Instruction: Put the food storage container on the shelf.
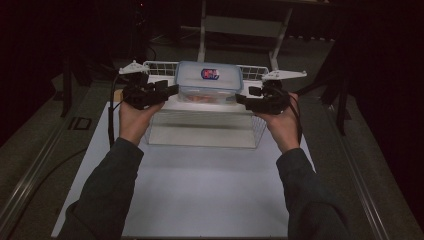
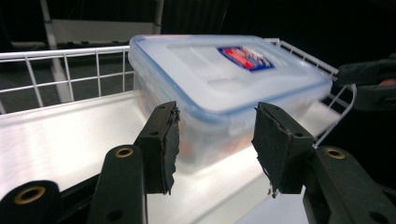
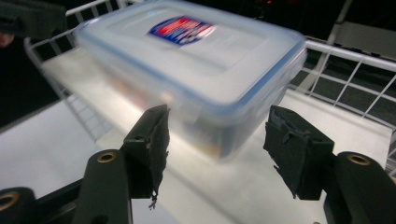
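High view: a lidded clear box (image 1: pixel 208 81) sits at the far middle of a white wire basket (image 1: pixel 252 135), which rests on a white sheet (image 1: pixel 200 190) on a dark table (image 1: pixel 360 165). The box's long axis runs across the table, from one gripper toward the other, with the lid level and facing up and a red-and-blue label (image 1: pixel 210 74) near the lid's centre. The left gripper (image 1: pixel 172 90) points inward at the box's left end and the right gripper (image 1: pixel 241 99) at its right end; each is carried by a hand, left (image 1: pixel 131 120) and right (image 1: pixel 282 125), and from this height contact between jaws and box cannot be judged. Left gripper view: the left gripper (image 2: pixel 215 140) stands with its jaws apart, the pads (image 2: pixel 166 144) clear of the box (image 2: pixel 224 88), whose near corner lies beyond the gap; nothing is held. The blue lid seal, orange contents low inside the box and the basket's rear rail (image 2: pixel 65 53) show here, and the other gripper appears dark at the right edge. Right gripper view: the right gripper (image 3: pixel 217 142) is likewise open and holds nothing, the blurred box (image 3: pixel 191 60) lying just past its pads (image 3: pixel 294 149) with a corner toward the camera; the basket's bright floor (image 3: pixel 327 121) and side wires are visible.
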A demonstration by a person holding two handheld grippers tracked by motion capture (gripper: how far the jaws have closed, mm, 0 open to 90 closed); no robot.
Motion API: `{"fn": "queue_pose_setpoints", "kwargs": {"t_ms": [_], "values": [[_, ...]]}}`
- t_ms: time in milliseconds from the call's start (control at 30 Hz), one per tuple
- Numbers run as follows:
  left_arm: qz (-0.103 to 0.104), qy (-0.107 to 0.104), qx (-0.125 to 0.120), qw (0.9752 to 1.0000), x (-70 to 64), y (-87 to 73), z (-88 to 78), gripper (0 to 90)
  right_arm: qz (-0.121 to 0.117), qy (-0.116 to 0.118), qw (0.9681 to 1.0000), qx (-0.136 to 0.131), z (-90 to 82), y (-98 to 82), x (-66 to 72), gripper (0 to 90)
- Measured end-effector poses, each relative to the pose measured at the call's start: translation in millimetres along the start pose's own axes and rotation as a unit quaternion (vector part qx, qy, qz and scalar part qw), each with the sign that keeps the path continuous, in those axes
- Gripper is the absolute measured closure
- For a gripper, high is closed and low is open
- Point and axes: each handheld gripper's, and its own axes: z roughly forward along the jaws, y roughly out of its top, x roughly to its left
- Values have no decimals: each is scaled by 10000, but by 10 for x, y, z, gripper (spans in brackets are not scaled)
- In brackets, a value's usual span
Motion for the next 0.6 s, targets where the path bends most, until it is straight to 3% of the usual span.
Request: {"fn": "queue_pose_setpoints", "kwargs": {"t_ms": [100,167,233,400,433,500,567,600], "values": [[203,50,32,9998,-53,-78,-102,485,7,182,9998,121,-104,-102,47,404],[221,-11,3,9998,-84,-162,-190,485,-14,239,9996,147,-131,-137,61,403],[448,36,-56,9990,-146,-326,-331,480,-157,310,9992,218,-216,-259,108,402],[661,136,-30,9977,-179,-533,-500,473,-309,371,9986,201,-377,-502,201,394],[800,237,0,9965,-192,-630,-580,468,-378,352,9984,211,-410,-554,225,390],[864,278,13,9959,-197,-682,-621,464,-442,296,9983,216,-448,-606,249,385],[821,295,16,9962,-197,-795,-698,464,-470,276,9984,156,-571,-770,300,384],[797,291,1,9964,-197,-861,-734,464,-470,276,9984,156,-571,-770,300,384]]}}
